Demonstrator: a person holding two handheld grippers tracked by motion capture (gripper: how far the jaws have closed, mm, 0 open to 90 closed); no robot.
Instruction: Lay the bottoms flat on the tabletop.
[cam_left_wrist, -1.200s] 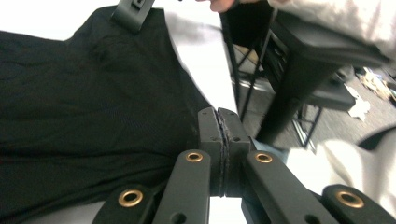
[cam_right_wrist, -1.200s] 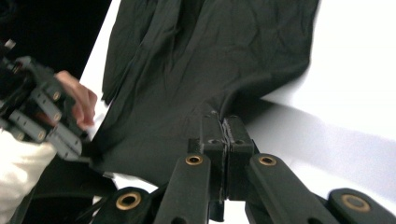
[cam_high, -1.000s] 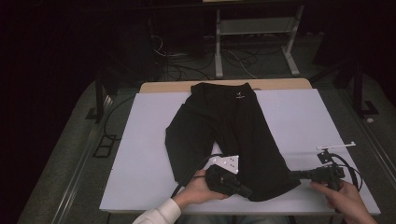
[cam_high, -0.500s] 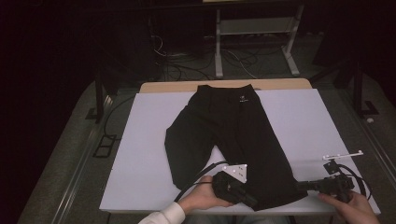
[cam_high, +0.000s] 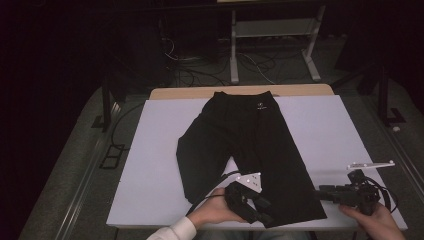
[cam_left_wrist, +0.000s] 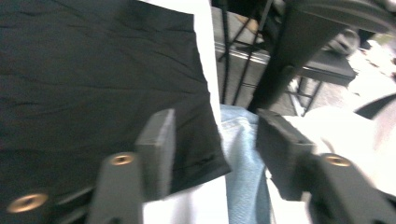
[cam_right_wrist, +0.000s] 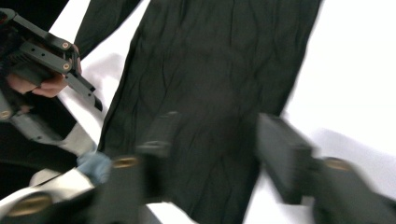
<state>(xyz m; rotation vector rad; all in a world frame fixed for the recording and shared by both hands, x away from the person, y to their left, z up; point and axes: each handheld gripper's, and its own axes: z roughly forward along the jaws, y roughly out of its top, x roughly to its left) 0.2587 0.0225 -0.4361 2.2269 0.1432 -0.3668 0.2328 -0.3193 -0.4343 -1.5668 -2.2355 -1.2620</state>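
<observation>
Two tongs have just been opening, so both now stand spread with nothing pinched: the black trousers (cam_high: 250, 150), flat on the white worktop (cam_high: 150, 165), look released. Their hem corner lies under the left tongs (cam_high: 260, 207); the right tongs (cam_high: 322, 192) hover beside the leg's outer edge. Nothing blocks a regrasp.

Trousers (cam_high: 250, 150): black all over, no pattern, one small white mark near the waistband. Table cover (cam_high: 150, 165): plain pale lavender-white; a light wood strip (cam_high: 210, 92) shows at the far edge. Left gripper (cam_high: 262, 212): black, with a pale grey plate on top. Right gripper (cam_high: 325, 192): black, pale grey plate too. Sleeve (cam_high: 172, 231): white. Denim (cam_left_wrist: 240, 154) beyond the table edge: light blue. Screws on the black jaws: brass-coloured.
</observation>
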